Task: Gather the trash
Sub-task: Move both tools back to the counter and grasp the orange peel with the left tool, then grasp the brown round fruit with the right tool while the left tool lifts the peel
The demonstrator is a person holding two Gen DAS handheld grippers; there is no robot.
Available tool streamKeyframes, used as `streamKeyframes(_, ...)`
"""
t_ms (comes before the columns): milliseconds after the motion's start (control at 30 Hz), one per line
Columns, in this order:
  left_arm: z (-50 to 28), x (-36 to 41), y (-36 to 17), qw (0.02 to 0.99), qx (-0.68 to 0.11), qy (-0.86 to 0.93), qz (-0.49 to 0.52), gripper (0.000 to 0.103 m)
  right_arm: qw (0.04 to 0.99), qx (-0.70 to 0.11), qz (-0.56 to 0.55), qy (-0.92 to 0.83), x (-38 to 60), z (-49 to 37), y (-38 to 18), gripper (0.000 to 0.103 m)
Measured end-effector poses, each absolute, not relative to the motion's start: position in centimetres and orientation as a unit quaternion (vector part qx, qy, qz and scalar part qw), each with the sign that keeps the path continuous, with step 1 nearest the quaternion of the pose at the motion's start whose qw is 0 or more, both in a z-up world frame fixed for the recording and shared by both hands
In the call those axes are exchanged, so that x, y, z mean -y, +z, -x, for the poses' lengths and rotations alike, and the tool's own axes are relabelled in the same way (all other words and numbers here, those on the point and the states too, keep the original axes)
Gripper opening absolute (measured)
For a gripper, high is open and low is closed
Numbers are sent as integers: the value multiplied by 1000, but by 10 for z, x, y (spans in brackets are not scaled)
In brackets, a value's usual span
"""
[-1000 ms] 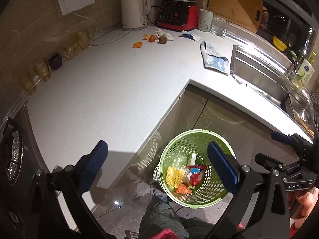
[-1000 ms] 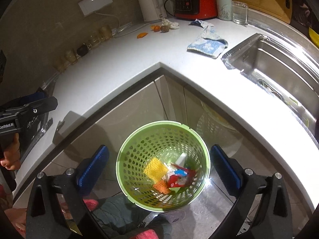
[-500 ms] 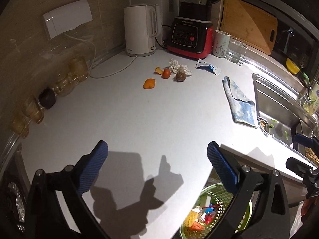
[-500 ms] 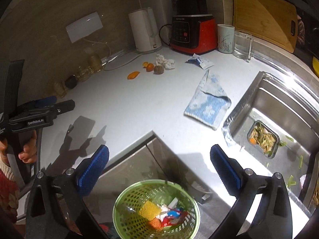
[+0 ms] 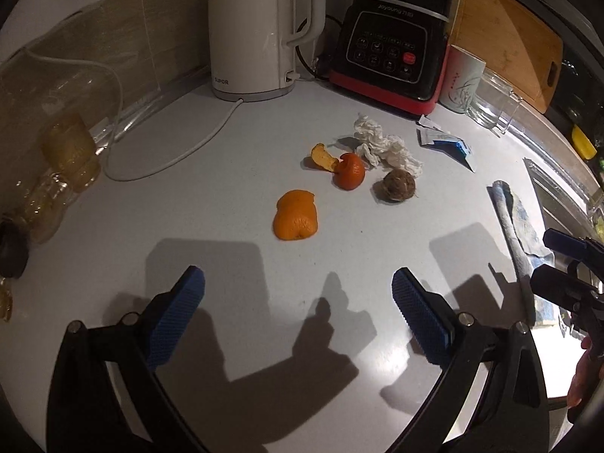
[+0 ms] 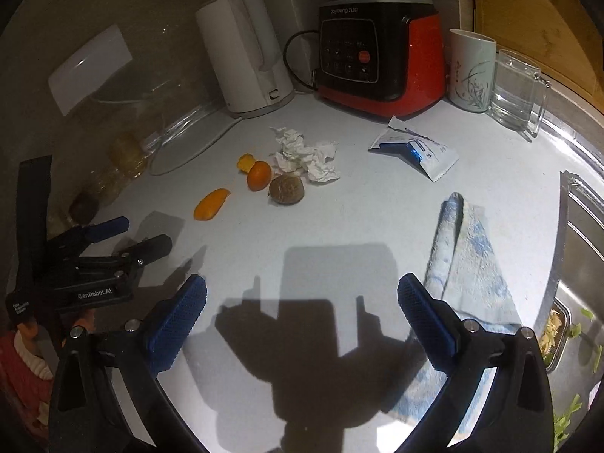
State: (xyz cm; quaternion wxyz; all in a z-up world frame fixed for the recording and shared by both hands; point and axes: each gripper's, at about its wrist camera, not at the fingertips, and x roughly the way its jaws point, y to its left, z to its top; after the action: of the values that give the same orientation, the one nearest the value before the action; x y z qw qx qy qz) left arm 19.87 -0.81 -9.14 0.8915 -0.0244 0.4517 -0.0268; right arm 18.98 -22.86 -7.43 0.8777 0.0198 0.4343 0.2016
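Note:
Trash lies on the white counter (image 5: 234,302): a large orange peel (image 5: 296,214), a smaller peel (image 5: 324,157), a mandarin piece (image 5: 350,171), a brown round pit (image 5: 395,185), crumpled white tissue (image 5: 385,145) and a blue-white wrapper (image 5: 447,144). The right wrist view shows the same peel (image 6: 211,204), mandarin piece (image 6: 259,175), pit (image 6: 286,188), tissue (image 6: 306,155) and wrapper (image 6: 415,149). My left gripper (image 5: 298,294) is open and empty, short of the large peel. My right gripper (image 6: 302,294) is open and empty, nearer than the pit.
A white kettle (image 5: 260,26) with its cord, a red-black blender base (image 5: 392,53), a mug (image 6: 470,70) and a glass (image 6: 519,88) stand at the back. A blue-white cloth (image 6: 464,260) lies by the sink (image 6: 581,264). Glass jars (image 5: 68,158) line the left wall.
Both grippers have risen from over the green floor bin and moved forward over the counter toward the trash. The bin has left both views. Both grippers stay open.

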Motion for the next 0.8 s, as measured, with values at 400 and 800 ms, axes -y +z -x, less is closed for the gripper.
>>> streamKeyframes(400, -260, 8, -130, 889, -454, -39, 37, 76, 873, -453, -27, 180, 212, -245, -104, 101)
streamKeyframes(800, -269, 5, -133, 888, -457, -39, 38, 17, 875, -447, -8, 188, 191, -260, -109, 101)
